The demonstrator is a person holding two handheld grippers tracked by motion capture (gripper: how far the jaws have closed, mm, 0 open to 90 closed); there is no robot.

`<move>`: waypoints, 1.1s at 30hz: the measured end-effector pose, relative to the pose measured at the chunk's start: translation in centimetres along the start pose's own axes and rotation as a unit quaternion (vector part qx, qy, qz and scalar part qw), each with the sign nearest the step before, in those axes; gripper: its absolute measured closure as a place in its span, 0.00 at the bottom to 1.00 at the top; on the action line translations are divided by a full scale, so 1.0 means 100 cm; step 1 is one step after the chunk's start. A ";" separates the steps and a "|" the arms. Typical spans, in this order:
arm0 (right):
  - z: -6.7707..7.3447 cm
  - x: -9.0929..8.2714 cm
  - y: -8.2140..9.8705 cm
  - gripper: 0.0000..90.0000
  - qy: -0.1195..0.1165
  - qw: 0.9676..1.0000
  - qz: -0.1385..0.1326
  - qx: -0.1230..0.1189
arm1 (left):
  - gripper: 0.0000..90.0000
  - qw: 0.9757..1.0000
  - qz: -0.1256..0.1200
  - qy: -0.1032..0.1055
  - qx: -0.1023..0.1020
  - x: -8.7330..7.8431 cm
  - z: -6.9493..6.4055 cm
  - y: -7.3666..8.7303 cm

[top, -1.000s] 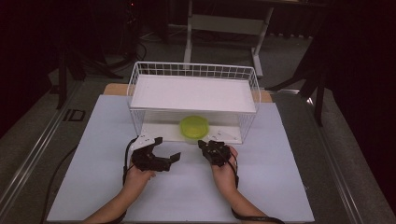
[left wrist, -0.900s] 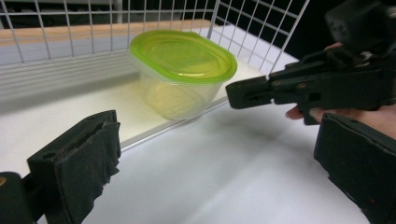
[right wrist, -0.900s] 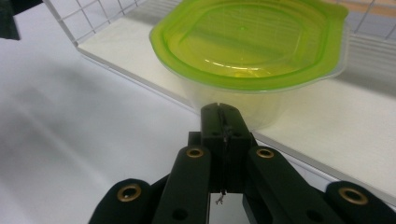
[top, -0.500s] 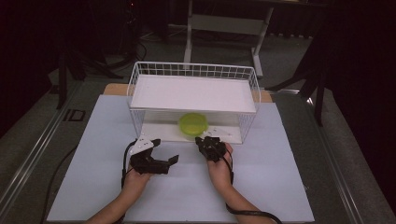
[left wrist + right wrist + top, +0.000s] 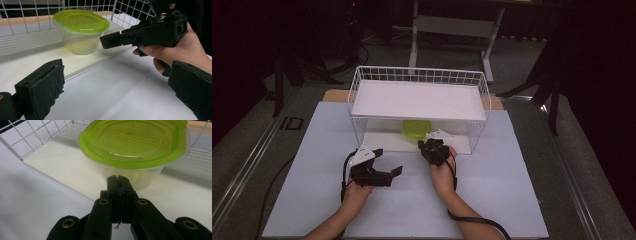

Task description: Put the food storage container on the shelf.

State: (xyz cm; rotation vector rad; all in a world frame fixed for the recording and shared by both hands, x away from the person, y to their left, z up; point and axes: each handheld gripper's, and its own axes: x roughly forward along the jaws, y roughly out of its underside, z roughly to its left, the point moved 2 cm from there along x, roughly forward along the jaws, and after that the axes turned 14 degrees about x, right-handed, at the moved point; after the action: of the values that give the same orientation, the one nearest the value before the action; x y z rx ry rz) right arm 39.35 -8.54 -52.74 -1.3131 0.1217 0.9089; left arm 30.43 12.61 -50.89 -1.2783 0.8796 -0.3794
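Note:
A clear tub with a green lid (image 5: 415, 128) stands on the lower shelf of a white wire rack (image 5: 362, 107). My right gripper (image 5: 428, 142) is shut with nothing in it. Its tip points at the tub's side and hangs just short of it over the shelf's front edge. In the right gripper view the closed jaws (image 5: 119, 183) nearly meet the tub (image 5: 135, 147). My left gripper (image 5: 388, 161) is open on the mat, left of the right one. In the left gripper view its pads (image 5: 43, 87) are wide apart, with the tub (image 5: 80, 30) and the right gripper (image 5: 147, 32) beyond.
The rack's upper shelf (image 5: 419, 100) is a white board that overhangs the tub. A pale mat (image 5: 492, 200) covers the table around the rack. Dark floor and stands lie beyond. Cables trail back from both grippers.
My right gripper has moved forward to the rack's front edge, close to the tub. The left gripper has shifted only slightly.

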 end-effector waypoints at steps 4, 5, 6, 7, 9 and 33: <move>0.001 0.003 -0.003 0.99 0.000 1.000 -0.004 0.007 | 0.02 1.000 0.001 -0.001 0.003 0.000 0.000 -0.001; 0.001 0.003 -0.003 0.99 0.000 1.000 -0.004 0.007 | 0.02 1.000 0.001 -0.001 0.003 0.000 0.000 -0.001; 0.000 0.004 -0.006 0.98 0.001 1.000 -0.005 0.008 | 0.02 1.000 -0.002 0.001 0.002 -0.001 0.000 -0.001; 0.000 0.005 -0.006 0.97 -0.001 1.000 -0.005 0.010 | 0.02 1.000 -0.001 0.000 0.002 -0.001 0.000 -0.001; 0.000 0.004 -0.007 0.97 -0.007 1.000 -0.001 0.016 | 0.02 1.000 -0.003 0.001 0.001 -0.002 0.001 -0.002; 0.015 -0.075 0.016 0.39 -0.084 0.996 -0.033 -0.016 | 0.02 0.999 -0.013 0.038 0.028 -0.013 -0.011 -0.019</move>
State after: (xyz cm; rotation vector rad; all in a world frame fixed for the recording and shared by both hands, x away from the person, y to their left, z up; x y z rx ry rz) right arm 32.79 -11.03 -49.34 -1.2572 -0.0657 0.9644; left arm 29.18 12.27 -48.66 -1.2303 0.9110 -0.4725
